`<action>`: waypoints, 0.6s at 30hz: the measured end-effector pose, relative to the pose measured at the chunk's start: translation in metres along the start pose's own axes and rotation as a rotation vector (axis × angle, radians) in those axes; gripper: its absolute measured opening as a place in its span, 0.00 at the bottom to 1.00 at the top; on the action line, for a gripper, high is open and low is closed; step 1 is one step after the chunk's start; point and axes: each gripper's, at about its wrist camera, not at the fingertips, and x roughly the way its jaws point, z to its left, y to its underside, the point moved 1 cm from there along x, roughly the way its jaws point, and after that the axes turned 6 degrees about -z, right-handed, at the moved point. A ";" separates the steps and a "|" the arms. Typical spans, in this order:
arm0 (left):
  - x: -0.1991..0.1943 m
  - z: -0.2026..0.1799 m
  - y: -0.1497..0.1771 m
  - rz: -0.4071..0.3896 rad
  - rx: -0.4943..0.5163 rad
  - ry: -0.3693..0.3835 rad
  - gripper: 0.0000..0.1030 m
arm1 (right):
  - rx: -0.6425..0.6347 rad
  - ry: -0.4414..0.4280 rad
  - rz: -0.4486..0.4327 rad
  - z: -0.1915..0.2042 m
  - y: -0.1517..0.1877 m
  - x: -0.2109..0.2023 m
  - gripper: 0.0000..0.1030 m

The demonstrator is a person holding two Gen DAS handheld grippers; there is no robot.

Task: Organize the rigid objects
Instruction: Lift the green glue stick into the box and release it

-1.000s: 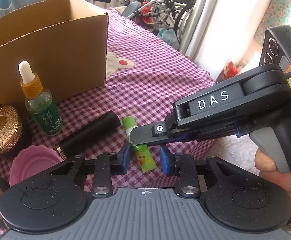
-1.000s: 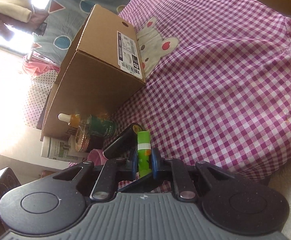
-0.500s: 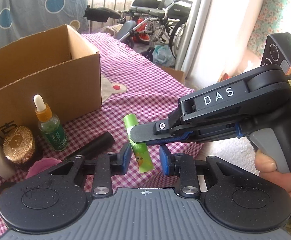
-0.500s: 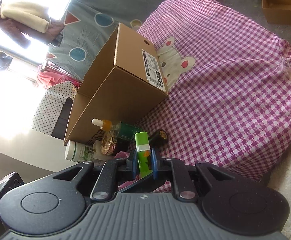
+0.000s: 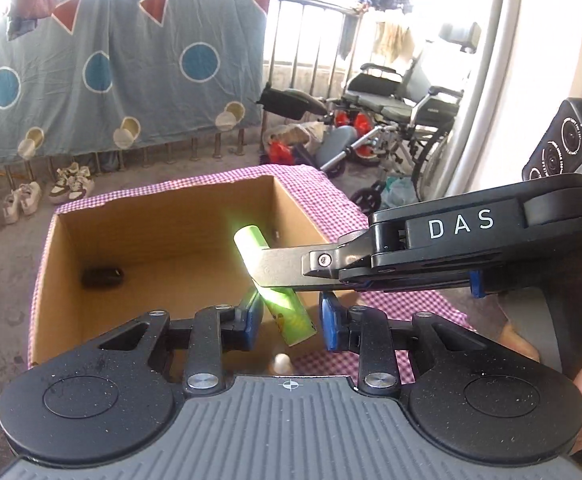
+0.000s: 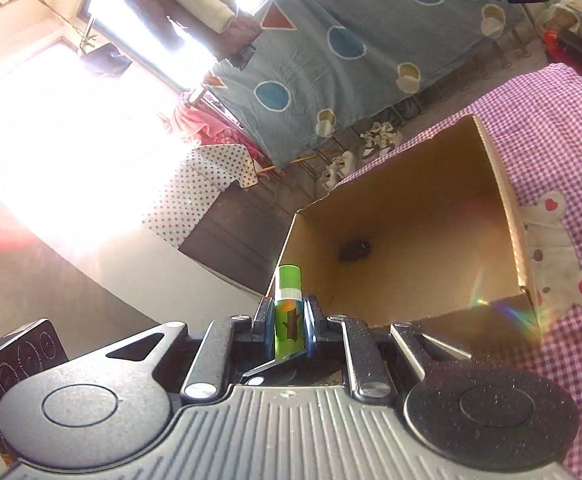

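Checked cloth (image 5: 323,196) under cardboard box (image 5: 163,216)

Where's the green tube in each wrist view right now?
Left wrist: green tube at lower centre, tilted, crossed by the right hand-held gripper.
Right wrist: upright at lower centre between the blue pads.
Shared landmark: open cardboard box behind it.

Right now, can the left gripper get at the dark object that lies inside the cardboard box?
Probably yes. The cardboard box is open on top and the dark object lies uncovered on its floor. The left gripper holds nothing; only the right gripper with the green tube crosses in front.
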 end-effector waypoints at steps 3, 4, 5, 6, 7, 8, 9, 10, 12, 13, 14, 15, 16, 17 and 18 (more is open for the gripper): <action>0.014 0.027 -0.015 0.032 -0.022 -0.062 0.29 | 0.006 -0.025 0.077 0.009 -0.024 0.051 0.16; 0.022 0.038 -0.019 0.058 -0.035 -0.084 0.29 | 0.019 -0.026 0.106 0.009 -0.030 0.069 0.16; 0.033 0.050 -0.021 0.088 -0.044 -0.105 0.29 | 0.032 -0.024 0.136 0.007 -0.036 0.085 0.16; 0.045 0.059 -0.023 0.118 -0.052 -0.123 0.29 | 0.048 -0.020 0.166 0.005 -0.040 0.102 0.16; 0.055 0.068 -0.024 0.146 -0.061 -0.134 0.29 | 0.067 -0.011 0.205 0.001 -0.045 0.124 0.16; 0.066 0.076 -0.024 0.172 -0.070 -0.144 0.29 | 0.088 0.000 0.233 -0.004 -0.047 0.141 0.16; 0.077 0.088 -0.023 0.208 -0.084 -0.155 0.28 | 0.105 0.010 0.255 -0.008 -0.049 0.154 0.16; 0.086 0.094 -0.022 0.229 -0.090 -0.162 0.28 | 0.130 0.023 0.288 -0.015 -0.049 0.172 0.16; 0.103 0.106 -0.019 0.274 -0.088 -0.183 0.28 | 0.180 0.044 0.327 -0.030 -0.049 0.197 0.16; 0.110 0.111 -0.016 0.296 -0.091 -0.191 0.28 | 0.198 0.057 0.345 -0.037 -0.047 0.208 0.16; 0.116 0.117 -0.014 0.319 -0.084 -0.203 0.28 | 0.218 0.070 0.357 -0.043 -0.047 0.218 0.16; 0.122 0.118 -0.012 0.333 -0.078 -0.211 0.28 | 0.234 0.083 0.367 -0.049 -0.046 0.227 0.16; 0.128 0.121 -0.010 0.352 -0.070 -0.224 0.28 | 0.239 0.096 0.378 -0.054 -0.044 0.234 0.16; 0.132 0.123 -0.007 0.368 -0.054 -0.240 0.28 | 0.241 0.109 0.388 -0.056 -0.041 0.241 0.16; 0.134 0.122 -0.005 0.378 -0.034 -0.257 0.29 | 0.247 0.120 0.397 -0.060 -0.040 0.248 0.16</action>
